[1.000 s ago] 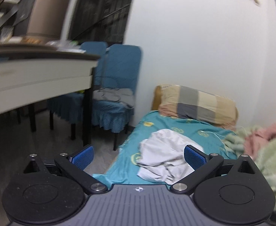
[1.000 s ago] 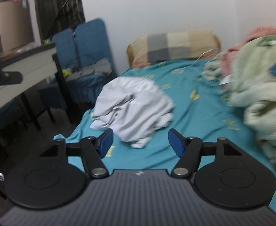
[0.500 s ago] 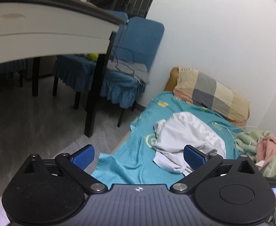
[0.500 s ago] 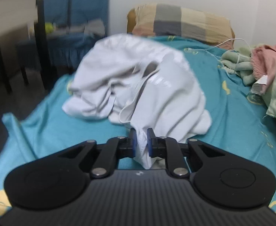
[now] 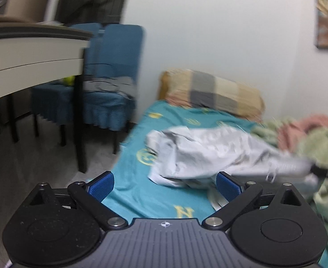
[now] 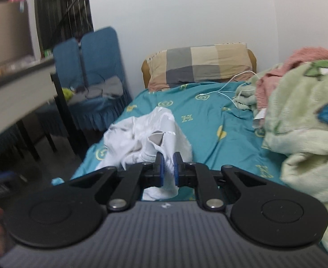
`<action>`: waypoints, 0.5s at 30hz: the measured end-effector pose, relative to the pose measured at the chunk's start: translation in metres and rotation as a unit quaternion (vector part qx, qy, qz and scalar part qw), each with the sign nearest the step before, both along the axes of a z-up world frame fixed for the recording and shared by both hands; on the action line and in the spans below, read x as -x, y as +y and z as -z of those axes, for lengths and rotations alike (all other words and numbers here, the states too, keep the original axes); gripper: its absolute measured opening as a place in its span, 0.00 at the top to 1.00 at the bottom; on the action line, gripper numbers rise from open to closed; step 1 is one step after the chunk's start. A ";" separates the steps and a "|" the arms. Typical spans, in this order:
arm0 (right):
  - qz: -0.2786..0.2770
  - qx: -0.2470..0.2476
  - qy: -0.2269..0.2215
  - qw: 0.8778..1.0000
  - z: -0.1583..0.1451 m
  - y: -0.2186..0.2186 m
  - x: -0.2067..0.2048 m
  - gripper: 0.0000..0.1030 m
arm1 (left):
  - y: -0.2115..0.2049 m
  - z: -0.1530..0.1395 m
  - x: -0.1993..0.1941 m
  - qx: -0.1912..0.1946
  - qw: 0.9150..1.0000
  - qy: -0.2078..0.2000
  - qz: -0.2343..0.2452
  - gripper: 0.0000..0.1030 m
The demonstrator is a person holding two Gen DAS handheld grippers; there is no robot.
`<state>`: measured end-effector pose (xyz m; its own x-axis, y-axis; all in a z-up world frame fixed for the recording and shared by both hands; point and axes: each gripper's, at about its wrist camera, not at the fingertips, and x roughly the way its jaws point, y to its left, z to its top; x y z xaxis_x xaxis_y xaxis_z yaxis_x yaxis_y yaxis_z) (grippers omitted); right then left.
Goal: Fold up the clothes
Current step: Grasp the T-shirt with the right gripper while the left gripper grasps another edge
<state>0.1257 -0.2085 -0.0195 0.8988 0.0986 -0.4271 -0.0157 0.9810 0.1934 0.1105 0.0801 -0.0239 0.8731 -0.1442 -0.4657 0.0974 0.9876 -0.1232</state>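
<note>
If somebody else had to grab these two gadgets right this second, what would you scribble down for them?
Right gripper: jaws shut on an edge of the white garment, lifting that part off the bed.
Left gripper: jaws wide open, holding nothing, hovering near the bed's edge, pointed at the garment's crumpled end.
The garment is bunched, most of it lying on the teal sheet. A heap of green and pink blankets sits to the right, the pillow at the head.
Done: one edge gripped. No fold made yet.
Left: probably grip a second edge with the left gripper, spread the garment flat, then fold.
</note>
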 end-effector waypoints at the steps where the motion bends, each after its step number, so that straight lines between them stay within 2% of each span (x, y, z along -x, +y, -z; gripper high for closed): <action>1: 0.001 -0.012 0.000 1.000 -0.004 -0.009 0.009 0.89 | -0.009 0.003 0.002 -0.010 1.000 0.003 0.013 0.06; 5: 0.014 -0.056 0.026 0.998 0.005 -0.047 0.030 0.89 | -0.048 0.019 0.008 -0.059 0.996 0.016 0.061 0.08; 7: 0.021 -0.093 0.052 0.994 0.018 -0.065 0.030 0.89 | -0.067 0.027 0.011 -0.083 0.993 0.022 0.085 0.10; 10: 0.033 -0.149 0.077 0.985 0.034 -0.082 0.030 0.88 | -0.096 0.039 0.013 -0.120 0.985 0.031 0.118 0.15; 15: 0.048 -0.191 0.106 0.975 0.059 -0.095 0.025 0.88 | -0.140 0.059 -0.009 -0.187 0.971 0.026 0.148 0.19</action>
